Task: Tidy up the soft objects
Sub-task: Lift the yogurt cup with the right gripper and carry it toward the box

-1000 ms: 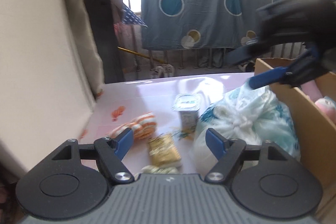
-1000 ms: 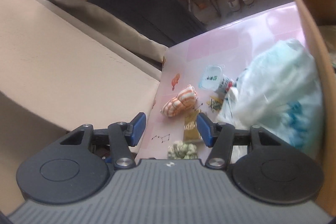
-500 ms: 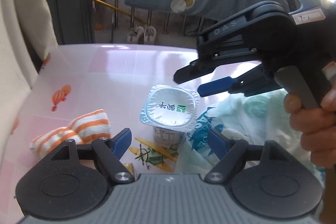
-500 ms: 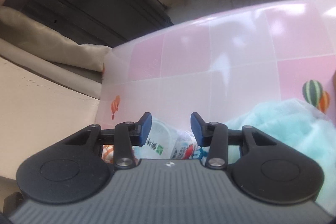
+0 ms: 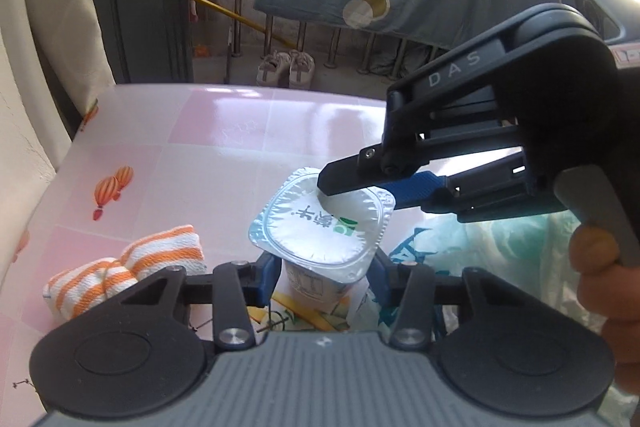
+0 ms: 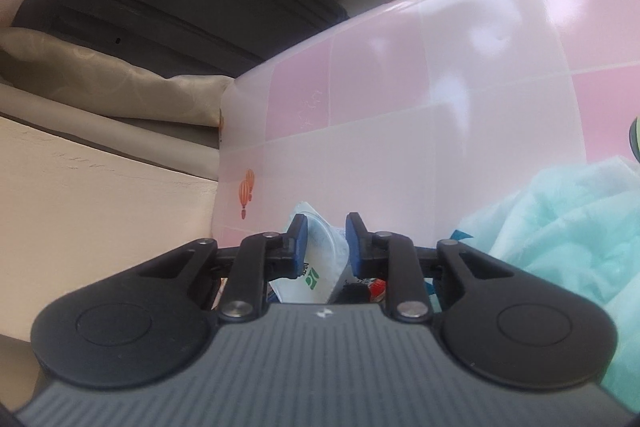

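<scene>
Left hand-held gripper (image 5: 322, 279) clamps the foil-lidded plastic yogurt cup (image 5: 320, 227); right hand-held gripper (image 6: 326, 241) pinches its crinkled foil rim; glossy pink-tiled worktop (image 5: 240, 131).

Left gripper (image 5: 322, 277) fingers just closing, right gripper (image 6: 326, 241) fingers pinched together, both angled downward

- A table (image 5: 248, 131) with a glossy cover of pink and white squares, printed with small orange hot-air balloons.
- A rolled orange-and-white striped cloth (image 5: 124, 279) lies near its left edge.
- A foil-lidded yogurt cup (image 5: 320, 227) stands upright in the middle.
- A pale green plastic bag (image 5: 500, 259) lies at the right, just beside the cup.
</scene>
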`<state>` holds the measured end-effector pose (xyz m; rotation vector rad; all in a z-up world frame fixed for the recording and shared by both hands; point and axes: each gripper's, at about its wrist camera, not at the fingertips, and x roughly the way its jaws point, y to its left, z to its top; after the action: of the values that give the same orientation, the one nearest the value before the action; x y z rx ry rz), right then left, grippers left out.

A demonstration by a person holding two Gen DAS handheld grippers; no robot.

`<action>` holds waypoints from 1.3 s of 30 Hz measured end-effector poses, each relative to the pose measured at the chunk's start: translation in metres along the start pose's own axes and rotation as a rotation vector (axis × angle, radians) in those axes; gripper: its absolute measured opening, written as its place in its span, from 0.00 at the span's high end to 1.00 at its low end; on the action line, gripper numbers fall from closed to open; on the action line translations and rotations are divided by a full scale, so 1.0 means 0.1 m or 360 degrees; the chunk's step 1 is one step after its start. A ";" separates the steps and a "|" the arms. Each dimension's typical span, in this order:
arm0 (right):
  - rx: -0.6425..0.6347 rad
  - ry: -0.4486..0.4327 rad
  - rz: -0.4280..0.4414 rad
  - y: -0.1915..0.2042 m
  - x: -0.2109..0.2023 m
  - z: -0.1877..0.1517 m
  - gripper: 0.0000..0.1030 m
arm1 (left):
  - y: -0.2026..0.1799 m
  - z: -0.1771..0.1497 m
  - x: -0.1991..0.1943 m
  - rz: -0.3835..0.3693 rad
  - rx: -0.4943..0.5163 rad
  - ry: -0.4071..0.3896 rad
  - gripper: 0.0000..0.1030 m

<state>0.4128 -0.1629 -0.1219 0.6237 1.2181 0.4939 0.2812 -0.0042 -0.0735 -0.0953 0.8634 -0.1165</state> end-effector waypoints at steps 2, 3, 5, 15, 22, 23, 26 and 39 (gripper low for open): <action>0.0012 -0.0005 0.0024 0.04 -0.06 -0.01 0.81 | -0.01 0.03 -0.07 0.0012 0.0014 -0.0021 0.55; 0.0008 -0.0010 0.0032 0.07 -0.11 -0.02 0.81 | -0.02 0.05 -0.13 0.0015 0.0019 -0.0033 0.55; -0.0007 -0.0024 0.0050 0.17 -0.22 -0.05 0.81 | -0.03 0.08 -0.25 0.0020 0.0030 -0.0062 0.55; -0.0034 -0.0146 0.0241 0.66 -1.28 -0.42 0.81 | -0.32 0.19 -1.32 0.0070 0.0118 -0.0252 0.55; 0.0051 -0.0283 0.0293 0.52 -2.32 -0.93 0.80 | -0.89 0.15 -1.98 -0.0104 0.0215 -0.0324 0.62; 0.0068 -0.0312 0.0291 0.46 -2.48 -1.02 0.80 | -1.00 0.12 -2.04 -0.0163 0.0244 -0.0327 0.73; 0.0139 -0.0403 0.0317 0.17 -2.93 -1.28 0.81 | -1.41 -0.02 -2.20 -0.0287 0.0364 -0.0351 0.84; 0.0426 -0.0608 0.0213 -1.07 -3.80 -2.08 0.80 | -1.84 -0.43 -2.09 -0.0434 0.0484 -0.0241 0.67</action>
<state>0.1092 -0.4534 0.0276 0.9847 0.8872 0.3048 0.1022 -0.1587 0.0794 0.0633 0.6698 -0.4886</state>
